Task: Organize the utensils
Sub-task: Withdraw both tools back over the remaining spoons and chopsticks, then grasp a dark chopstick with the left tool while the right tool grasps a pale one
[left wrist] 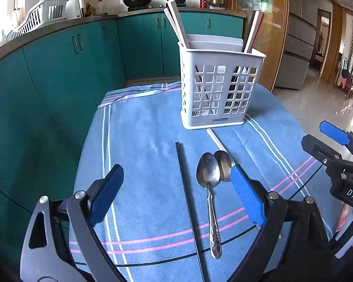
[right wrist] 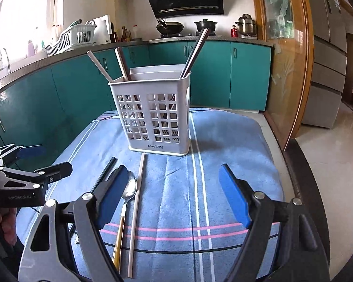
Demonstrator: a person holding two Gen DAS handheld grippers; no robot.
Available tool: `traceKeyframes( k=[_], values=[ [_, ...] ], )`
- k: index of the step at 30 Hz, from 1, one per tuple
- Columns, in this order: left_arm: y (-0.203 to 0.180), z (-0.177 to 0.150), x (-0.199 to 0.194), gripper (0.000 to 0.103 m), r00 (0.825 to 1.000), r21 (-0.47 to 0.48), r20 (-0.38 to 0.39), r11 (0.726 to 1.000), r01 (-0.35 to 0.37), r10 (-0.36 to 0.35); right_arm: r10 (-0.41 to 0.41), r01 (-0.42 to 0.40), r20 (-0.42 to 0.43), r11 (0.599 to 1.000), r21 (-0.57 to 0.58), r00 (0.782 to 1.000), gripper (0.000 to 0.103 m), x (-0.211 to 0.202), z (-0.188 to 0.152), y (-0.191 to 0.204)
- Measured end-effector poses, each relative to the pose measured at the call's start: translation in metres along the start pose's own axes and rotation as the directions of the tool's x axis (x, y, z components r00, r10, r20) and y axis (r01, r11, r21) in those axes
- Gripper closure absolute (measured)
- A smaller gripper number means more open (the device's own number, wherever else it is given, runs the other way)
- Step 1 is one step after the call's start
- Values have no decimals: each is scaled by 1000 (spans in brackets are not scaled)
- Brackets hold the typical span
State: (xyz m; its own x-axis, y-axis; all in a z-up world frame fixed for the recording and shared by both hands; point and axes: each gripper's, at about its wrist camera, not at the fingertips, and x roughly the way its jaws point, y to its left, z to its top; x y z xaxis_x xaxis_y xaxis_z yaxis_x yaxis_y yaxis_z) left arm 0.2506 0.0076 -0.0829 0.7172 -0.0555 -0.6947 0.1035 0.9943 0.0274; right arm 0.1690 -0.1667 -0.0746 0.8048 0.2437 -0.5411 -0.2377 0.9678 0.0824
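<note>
A white slotted utensil holder (left wrist: 220, 89) stands toward the far edge of a counter covered by a blue striped towel (left wrist: 138, 127). It already holds two pale chopsticks (left wrist: 176, 23) in one compartment and dark chopsticks (right wrist: 195, 51) in another, apparently sorted by kind. Loose on the towel nearer the camera lie a black chopstick (left wrist: 188, 199), two metal spoons (left wrist: 208, 176) side by side, and a white chopstick (right wrist: 136, 209), probably awaiting sorting. The left gripper (left wrist: 176, 195) hovers over the black chopstick and spoons, jaws spread and holding nothing. The right gripper (right wrist: 174, 202) hovers alongside, also spread and holding nothing.
</note>
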Motion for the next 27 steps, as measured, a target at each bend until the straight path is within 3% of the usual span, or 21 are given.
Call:
traceKeyframes(
  k=[11, 15, 20, 27],
  values=[
    [-1, 2, 14, 15, 1000, -14, -24, 1000, -4, 4, 6, -6, -6, 1000, 10, 1000, 25, 0, -1, -4],
    [6, 8, 38, 35, 997, -47, -76, 999, 3, -7, 11, -11, -12, 1000, 15, 1000, 25, 1, 0, -5],
    [11, 18, 77, 41, 988, -75, -153, 997, -3, -9, 24, -24, -27, 1000, 10, 999, 25, 3, -2, -2],
    [8, 25, 123, 66, 967, -92, -254, 996, 0, -24, 32, -31, -46, 999, 6, 998, 25, 6, -4, -3]
  ],
)
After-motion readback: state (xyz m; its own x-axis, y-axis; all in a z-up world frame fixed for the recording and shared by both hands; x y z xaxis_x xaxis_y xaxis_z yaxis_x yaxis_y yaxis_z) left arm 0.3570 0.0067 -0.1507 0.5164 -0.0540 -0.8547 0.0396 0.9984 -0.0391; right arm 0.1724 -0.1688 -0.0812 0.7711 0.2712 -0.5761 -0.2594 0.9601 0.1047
